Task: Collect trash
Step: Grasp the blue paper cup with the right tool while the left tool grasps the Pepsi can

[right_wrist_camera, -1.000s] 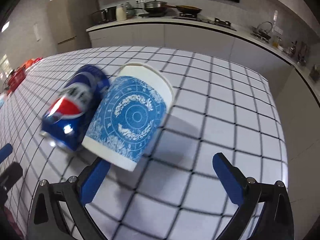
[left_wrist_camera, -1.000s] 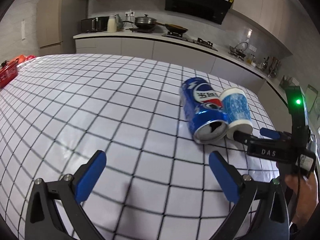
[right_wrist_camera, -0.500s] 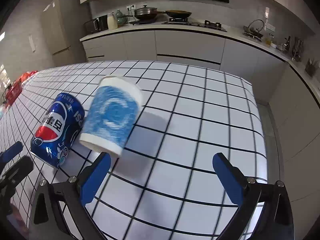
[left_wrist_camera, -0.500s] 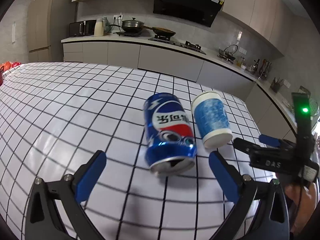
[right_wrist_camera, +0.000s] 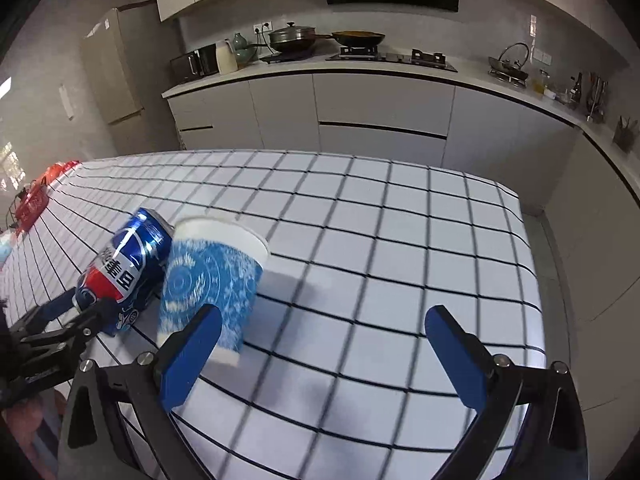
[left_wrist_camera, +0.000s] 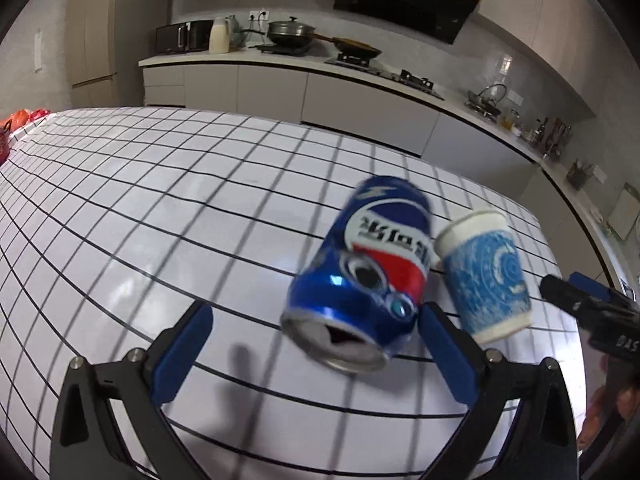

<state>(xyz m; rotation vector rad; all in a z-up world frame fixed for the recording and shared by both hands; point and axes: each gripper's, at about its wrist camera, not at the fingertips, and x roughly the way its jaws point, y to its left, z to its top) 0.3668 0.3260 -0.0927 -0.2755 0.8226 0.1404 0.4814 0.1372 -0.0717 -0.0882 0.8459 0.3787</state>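
Observation:
A dented blue Pepsi can (left_wrist_camera: 360,280) lies on its side on the checked tablecloth, open end toward me. It sits between the fingers of my open left gripper (left_wrist_camera: 314,350), close to the right finger. A blue-patterned paper cup (left_wrist_camera: 484,276) lies just right of it, touching the can near its rim. In the right wrist view the cup (right_wrist_camera: 212,276) is at the left finger of my open right gripper (right_wrist_camera: 322,360), outside the gap, with the can (right_wrist_camera: 124,268) further left. Nothing is held.
The table (right_wrist_camera: 400,240) carries a white cloth with a black grid; its right edge and far corner drop off to the floor. A red basket (right_wrist_camera: 34,200) stands at the far left end. Kitchen counters with pots run behind.
The left gripper has come closer to the can, whose open end now sits by its right finger. The right gripper has shifted right and back, so the cup is now at its left finger.

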